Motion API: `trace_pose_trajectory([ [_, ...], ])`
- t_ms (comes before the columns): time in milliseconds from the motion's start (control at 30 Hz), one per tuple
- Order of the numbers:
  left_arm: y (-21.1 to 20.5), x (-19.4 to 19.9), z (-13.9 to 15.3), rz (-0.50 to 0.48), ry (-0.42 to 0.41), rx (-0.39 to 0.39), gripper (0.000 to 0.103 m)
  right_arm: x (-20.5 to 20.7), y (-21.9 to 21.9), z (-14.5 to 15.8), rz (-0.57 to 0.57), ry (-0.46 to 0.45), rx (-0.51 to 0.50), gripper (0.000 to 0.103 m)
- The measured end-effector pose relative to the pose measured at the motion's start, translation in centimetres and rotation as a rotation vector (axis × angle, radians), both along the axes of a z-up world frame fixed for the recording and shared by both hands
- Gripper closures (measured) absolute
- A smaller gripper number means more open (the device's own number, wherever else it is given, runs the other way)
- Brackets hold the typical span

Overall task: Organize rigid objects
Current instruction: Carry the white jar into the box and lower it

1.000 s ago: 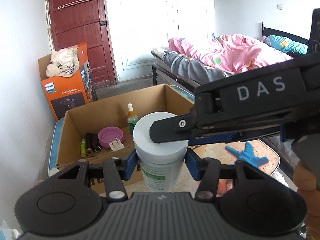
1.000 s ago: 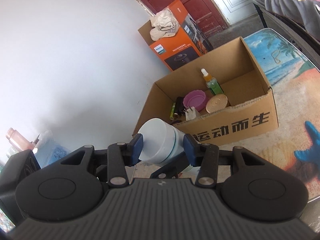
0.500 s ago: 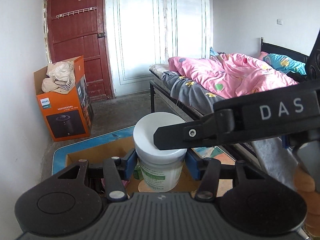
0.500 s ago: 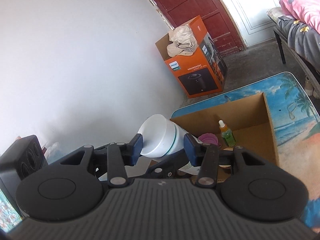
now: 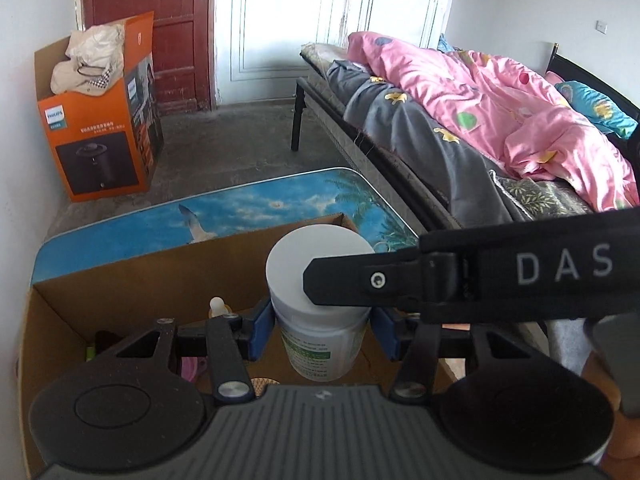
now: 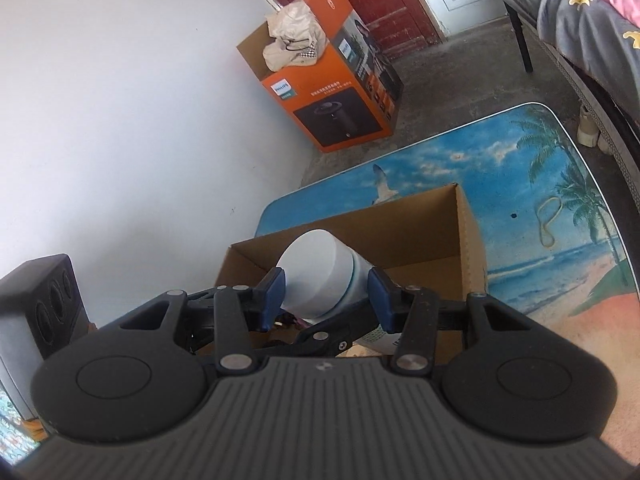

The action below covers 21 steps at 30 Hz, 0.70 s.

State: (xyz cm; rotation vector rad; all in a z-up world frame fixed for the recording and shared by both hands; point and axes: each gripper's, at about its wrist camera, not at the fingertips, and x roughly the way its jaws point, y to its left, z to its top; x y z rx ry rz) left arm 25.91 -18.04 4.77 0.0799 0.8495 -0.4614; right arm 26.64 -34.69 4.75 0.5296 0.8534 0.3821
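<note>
Tongs first: from the left wrist view, my left tongs [image 5: 322,326] sit around the white-lidded jar [image 5: 320,308], blue pads just beside its body at 9 and 3 o'clock. A slim gap shows on the right, so I cannot tell whether they truly bear on it. One finger of my right tongs [image 5: 340,280] lies across the lid from 3 o'clock. The jar hangs over the open cardboard box [image 5: 160,276] on the counter [image 5: 280,196], with a dropper bottle [image 5: 218,306] at 9 o'clock inside.

From the right wrist view, my right tongs [image 6: 328,300] bracket the lid of the jar [image 6: 320,280], pads close at both sides; contact is again unclear. The box [image 6: 420,236] lies directly beneath.

I judge the step is lowering it in. I should descend straight, keep it upright, aim for bare floor at 3 o'clock of the bottle, and release 1 pair only once it stands.
</note>
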Motion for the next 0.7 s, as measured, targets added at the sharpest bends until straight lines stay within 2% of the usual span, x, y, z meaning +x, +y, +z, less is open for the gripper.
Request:
trace_pose_trajectory([
  [233,-1.0,2.6,-3.0,0.033,0.069,0.019,0.049,3.4,0.3,-3.1,0.031,0.038,-0.053,0.057],
  [567,-2.4,4.2,-5.6,0.042,0.135,0.043,0.049,5.1,0.4,-4.9,0.050,0.053,-0.126,0.057],
  [700,-2.8,4.1,-5.9,0.026,0.134,0.062,0.044,5.0,0.5,-5.0,0.053,0.042,-0.137,0.057],
])
